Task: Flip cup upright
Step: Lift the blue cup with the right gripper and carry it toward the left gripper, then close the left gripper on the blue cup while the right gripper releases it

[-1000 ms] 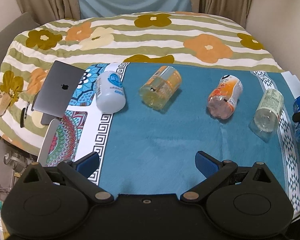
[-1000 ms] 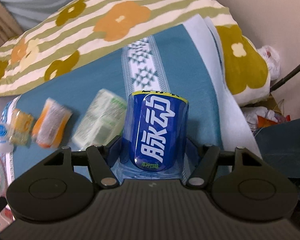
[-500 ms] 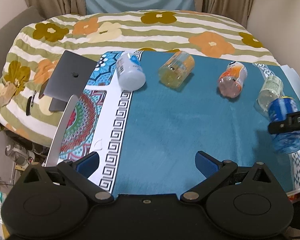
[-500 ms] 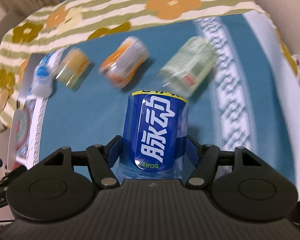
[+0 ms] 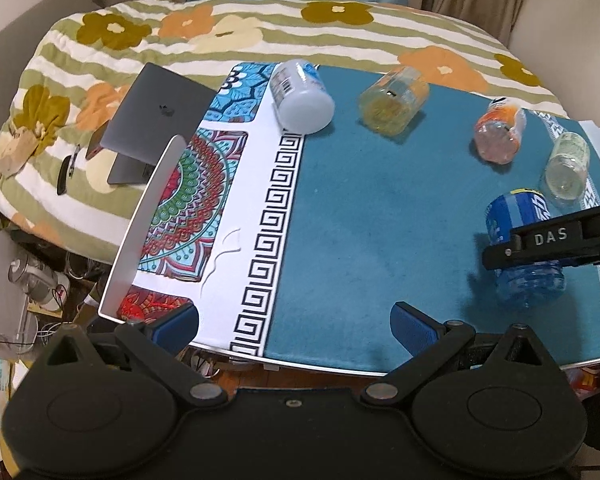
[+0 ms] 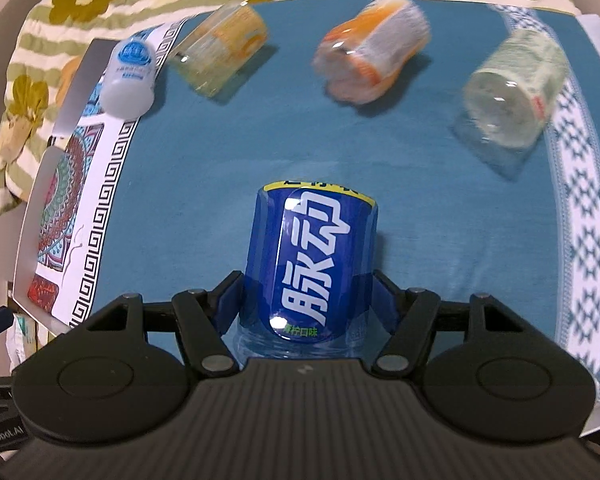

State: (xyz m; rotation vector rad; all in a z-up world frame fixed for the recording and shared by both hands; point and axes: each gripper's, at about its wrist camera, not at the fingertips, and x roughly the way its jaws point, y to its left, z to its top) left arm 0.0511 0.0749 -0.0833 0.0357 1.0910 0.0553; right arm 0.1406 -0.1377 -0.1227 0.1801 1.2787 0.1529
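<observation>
My right gripper (image 6: 308, 304) is shut on a blue cup (image 6: 312, 256) cut from a bottle, with white characters on its label. In the left wrist view the blue cup (image 5: 520, 240) is tilted over the teal mat (image 5: 380, 208) at the right, held by the right gripper (image 5: 552, 244). Several other cups lie on their sides at the back: a white one (image 5: 300, 96), a yellow one (image 5: 392, 100), an orange one (image 5: 500, 130) and a clear green-labelled one (image 5: 566, 166). My left gripper (image 5: 294, 326) is open and empty over the table's front edge.
A patterned mat (image 5: 188, 200) covers the table's left part. A closed grey laptop (image 5: 156, 120) lies on the flowered bedspread (image 5: 260, 28) beyond the left edge. The table's front edge (image 5: 320, 364) is near my left gripper.
My right gripper has carried the blue cup left and toward the table's front, turning it. The left wrist view has pulled back and up, showing more of the table.
</observation>
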